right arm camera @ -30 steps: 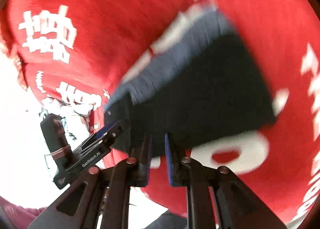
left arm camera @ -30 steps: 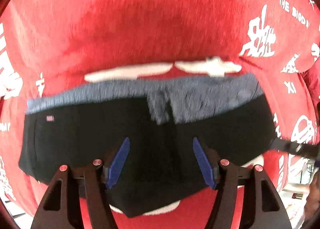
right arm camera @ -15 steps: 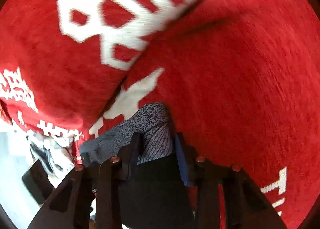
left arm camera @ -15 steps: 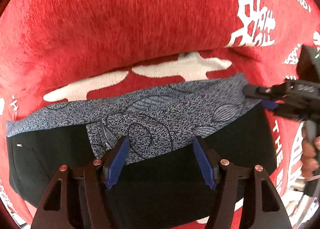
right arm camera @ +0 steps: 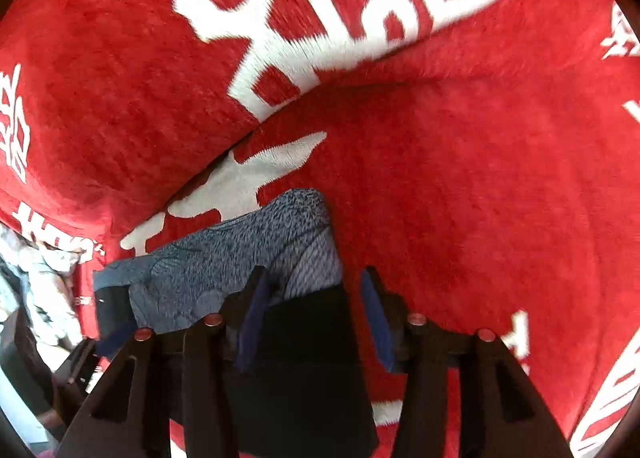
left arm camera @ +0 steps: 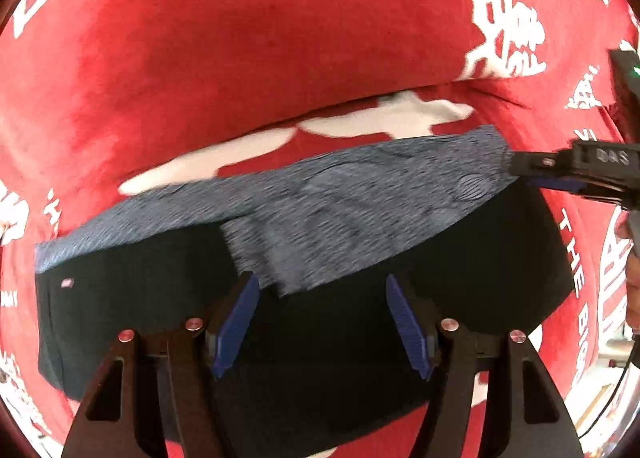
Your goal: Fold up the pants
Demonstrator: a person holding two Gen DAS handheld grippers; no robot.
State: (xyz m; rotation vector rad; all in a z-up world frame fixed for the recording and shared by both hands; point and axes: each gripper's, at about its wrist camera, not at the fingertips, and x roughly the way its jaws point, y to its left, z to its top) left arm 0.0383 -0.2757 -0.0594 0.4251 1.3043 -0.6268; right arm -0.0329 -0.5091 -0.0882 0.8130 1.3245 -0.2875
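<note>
The pants [left arm camera: 320,338] are black shorts with a grey-blue patterned band [left arm camera: 360,214], lying folded on a red blanket. My left gripper [left arm camera: 322,322] is open, its blue pads hovering over the middle of the shorts. My right gripper [right arm camera: 312,318] is open over the right end of the shorts [right arm camera: 304,358], where the patterned band [right arm camera: 248,242] lies folded over. It also shows in the left wrist view [left arm camera: 560,174] at the band's right corner.
The red blanket [left arm camera: 280,38] with white lettering covers the surface and rises behind the shorts [right arm camera: 480,178]. Crumpled white cloth [right arm camera: 44,278] lies beyond the blanket's left edge in the right wrist view.
The right gripper carried the patterned band edge over the black fabric, then opened its jaws. The left gripper stayed open above the shorts and shifted slightly.
</note>
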